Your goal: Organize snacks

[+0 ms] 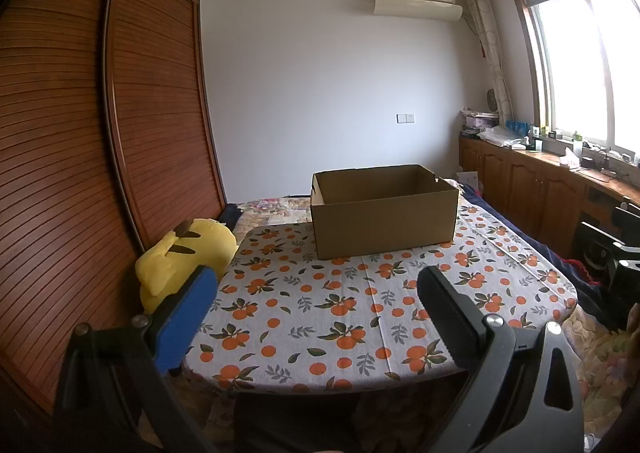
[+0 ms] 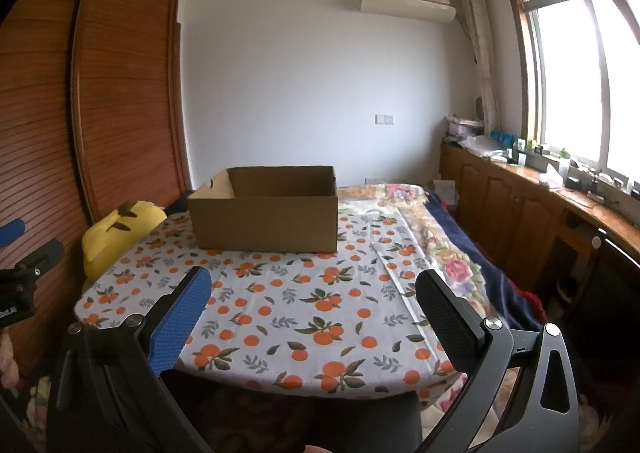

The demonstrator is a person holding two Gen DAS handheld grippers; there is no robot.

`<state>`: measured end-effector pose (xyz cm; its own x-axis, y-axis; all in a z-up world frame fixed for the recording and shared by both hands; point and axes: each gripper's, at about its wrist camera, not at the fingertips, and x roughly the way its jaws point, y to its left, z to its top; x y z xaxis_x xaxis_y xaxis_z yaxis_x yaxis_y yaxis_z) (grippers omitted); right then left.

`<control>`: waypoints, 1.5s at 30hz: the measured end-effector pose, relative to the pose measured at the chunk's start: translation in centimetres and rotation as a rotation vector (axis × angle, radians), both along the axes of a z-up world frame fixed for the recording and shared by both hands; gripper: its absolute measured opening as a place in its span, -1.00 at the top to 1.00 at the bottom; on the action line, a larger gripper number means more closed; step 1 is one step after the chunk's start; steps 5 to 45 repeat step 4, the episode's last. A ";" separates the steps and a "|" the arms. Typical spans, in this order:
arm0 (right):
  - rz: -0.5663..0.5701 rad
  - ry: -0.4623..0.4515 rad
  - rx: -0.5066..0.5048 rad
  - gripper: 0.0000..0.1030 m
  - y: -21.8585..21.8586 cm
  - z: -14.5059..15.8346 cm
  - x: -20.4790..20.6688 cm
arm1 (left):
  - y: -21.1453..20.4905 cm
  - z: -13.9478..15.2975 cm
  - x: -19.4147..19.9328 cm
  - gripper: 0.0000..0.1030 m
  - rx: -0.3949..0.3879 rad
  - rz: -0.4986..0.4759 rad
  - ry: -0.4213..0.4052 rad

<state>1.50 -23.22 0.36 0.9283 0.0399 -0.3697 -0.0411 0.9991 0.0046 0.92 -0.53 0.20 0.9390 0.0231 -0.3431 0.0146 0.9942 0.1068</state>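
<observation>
An open brown cardboard box (image 1: 384, 209) stands at the far side of a table covered with an orange-fruit cloth (image 1: 360, 313); the right wrist view has the box (image 2: 266, 209) at the far left of the cloth (image 2: 300, 313). I see no snack in either view, and the box's floor is hidden by its walls. My left gripper (image 1: 316, 285) is open above the near table edge, nothing between its fingers. My right gripper (image 2: 312, 289) is open too, with nothing held. The left gripper's tip (image 2: 16, 237) shows at the left border of the right wrist view.
A yellow plush toy (image 1: 184, 257) lies against the table's left side, next to a tall wooden wardrobe (image 1: 80, 141). A bed with a floral and navy quilt (image 2: 452, 253) lies beyond and to the right. Wooden cabinets with clutter (image 2: 520, 189) run under the window.
</observation>
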 end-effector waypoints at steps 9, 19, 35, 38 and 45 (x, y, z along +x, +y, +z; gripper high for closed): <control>-0.001 0.001 0.001 -1.00 0.1 -0.1 0.0 | 0.0 0.0 0.0 -0.96 -0.001 0.001 0.000; -0.001 0.001 0.001 -1.00 0.1 -0.1 0.0 | 0.0 0.0 0.0 -0.96 -0.001 0.001 0.000; -0.001 0.001 0.001 -1.00 0.1 -0.1 0.0 | 0.0 0.0 0.0 -0.96 -0.001 0.001 0.000; -0.001 0.001 0.001 -1.00 0.1 -0.1 0.0 | 0.0 0.0 0.0 -0.96 -0.001 0.001 0.000; -0.001 0.001 0.001 -1.00 0.1 -0.1 0.0 | 0.0 0.0 0.0 -0.96 -0.001 0.001 0.000</control>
